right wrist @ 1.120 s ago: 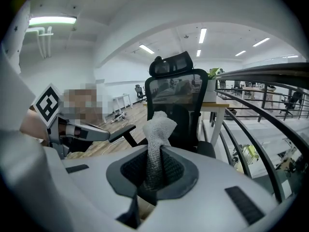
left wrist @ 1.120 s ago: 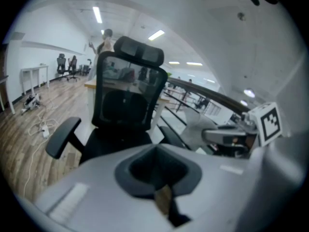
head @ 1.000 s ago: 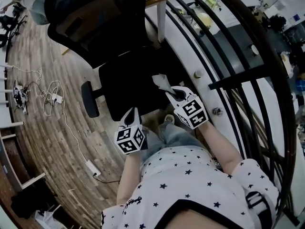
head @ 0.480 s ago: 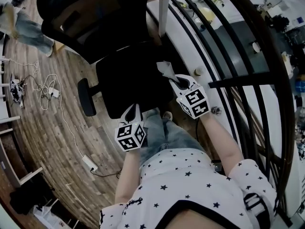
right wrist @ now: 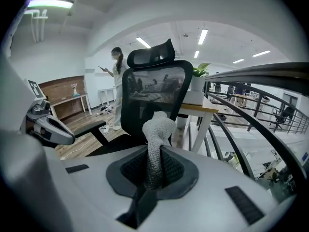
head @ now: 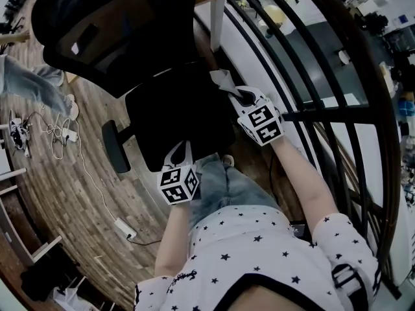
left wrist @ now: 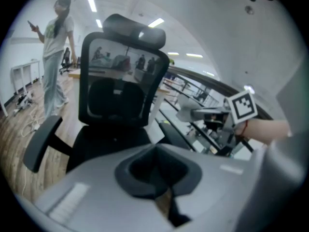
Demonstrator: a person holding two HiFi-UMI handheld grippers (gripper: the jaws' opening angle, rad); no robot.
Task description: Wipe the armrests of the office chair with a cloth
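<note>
The black office chair (head: 175, 112) stands in front of me, backrest towards the top left. Its left armrest (head: 115, 146) juts out over the wood floor. My right gripper (head: 238, 98) is shut on a grey cloth (head: 224, 81) at the seat's right edge. In the left gripper view the cloth (left wrist: 187, 113) hangs just above a dark armrest (left wrist: 173, 133). The right gripper view shows the cloth (right wrist: 157, 139) standing up from between the jaws, with the chair (right wrist: 154, 91) behind it. My left gripper (head: 181, 150) is shut and holds nothing, at the seat's front edge.
A curved black railing (head: 311, 76) runs close along the right. A white desk leg (head: 219, 24) stands behind the chair. Cables and a power strip (head: 123, 225) lie on the floor at left. A person (left wrist: 53, 66) stands beyond the chair's left side.
The right gripper has carried the cloth a little farther forward along the chair's right side. The left gripper has hardly moved. A person's legs have come into view at the left.
</note>
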